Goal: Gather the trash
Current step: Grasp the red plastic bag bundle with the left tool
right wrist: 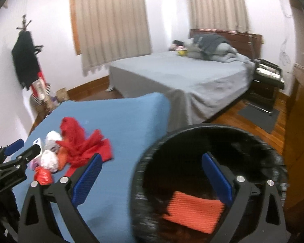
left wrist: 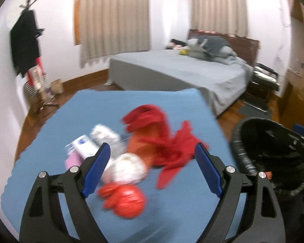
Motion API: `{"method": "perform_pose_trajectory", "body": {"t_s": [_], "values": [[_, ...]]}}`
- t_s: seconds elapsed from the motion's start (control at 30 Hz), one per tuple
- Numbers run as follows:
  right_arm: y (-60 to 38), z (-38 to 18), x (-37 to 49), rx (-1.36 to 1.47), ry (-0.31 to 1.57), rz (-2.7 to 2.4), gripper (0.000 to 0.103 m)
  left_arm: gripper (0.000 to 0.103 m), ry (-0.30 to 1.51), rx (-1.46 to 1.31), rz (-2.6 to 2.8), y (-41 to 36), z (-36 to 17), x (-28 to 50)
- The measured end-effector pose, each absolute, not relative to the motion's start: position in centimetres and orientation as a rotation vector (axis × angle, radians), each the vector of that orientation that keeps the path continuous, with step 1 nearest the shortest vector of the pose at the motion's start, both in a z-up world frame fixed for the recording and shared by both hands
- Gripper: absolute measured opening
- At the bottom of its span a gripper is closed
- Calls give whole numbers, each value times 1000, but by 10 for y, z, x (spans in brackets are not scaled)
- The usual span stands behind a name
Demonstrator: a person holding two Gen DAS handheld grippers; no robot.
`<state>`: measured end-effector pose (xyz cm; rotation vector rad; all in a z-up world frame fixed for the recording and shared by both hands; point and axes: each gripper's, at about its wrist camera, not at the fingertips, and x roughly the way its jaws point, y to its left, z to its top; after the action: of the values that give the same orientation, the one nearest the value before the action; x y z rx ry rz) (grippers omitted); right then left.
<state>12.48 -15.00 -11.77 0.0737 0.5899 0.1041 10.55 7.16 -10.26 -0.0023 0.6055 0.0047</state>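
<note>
Left tool point(left wrist: 152, 158) spread wide, empty, over the trash pile on the blue cloth-covered tabletop point(left wrist: 50, 133): crumpled red plastic bag point(left wrist: 123, 200), white wrappers point(left wrist: 129, 168), red fabric point(left wrist: 162, 133). Right tool point(right wrist: 152, 174) spread, empty, above the black-lined round bin point(right wrist: 192, 141) beside the tabletop; orange ribbed piece point(right wrist: 192, 210) inside.

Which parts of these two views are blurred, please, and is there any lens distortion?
Left wrist view: the red bag and white wrappers smear with motion blur, while the left gripper stays sharp. Right wrist view: the bin rim streaks; fisheye bends the curtains and walls.
</note>
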Motion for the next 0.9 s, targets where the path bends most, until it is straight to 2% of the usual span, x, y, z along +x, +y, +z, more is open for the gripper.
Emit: {"method": "perform_pose_trajectory", "body": {"t_s": [0.17, 0.4, 0.57, 0.63, 0.8, 0.9], "values": [[-105, -127, 134, 21, 615, 182, 97, 76, 661, -48, 70, 108, -122, 97], [-83, -138, 138, -7, 635, 216, 97, 76, 740, -87, 69, 113, -157, 92], [-81, -148, 142, -5, 659, 214, 97, 71, 784, -103, 68, 109, -177, 101], [-81, -151, 143, -3, 665, 215, 97, 67, 803, -109, 67, 109, -183, 105], [-78, -153, 143, -4, 670, 224, 97, 48, 839, -117, 41, 109, -195, 107], [-76, -152, 142, -6, 669, 233, 97, 42, 832, -110, 35, 107, -191, 104]]}}
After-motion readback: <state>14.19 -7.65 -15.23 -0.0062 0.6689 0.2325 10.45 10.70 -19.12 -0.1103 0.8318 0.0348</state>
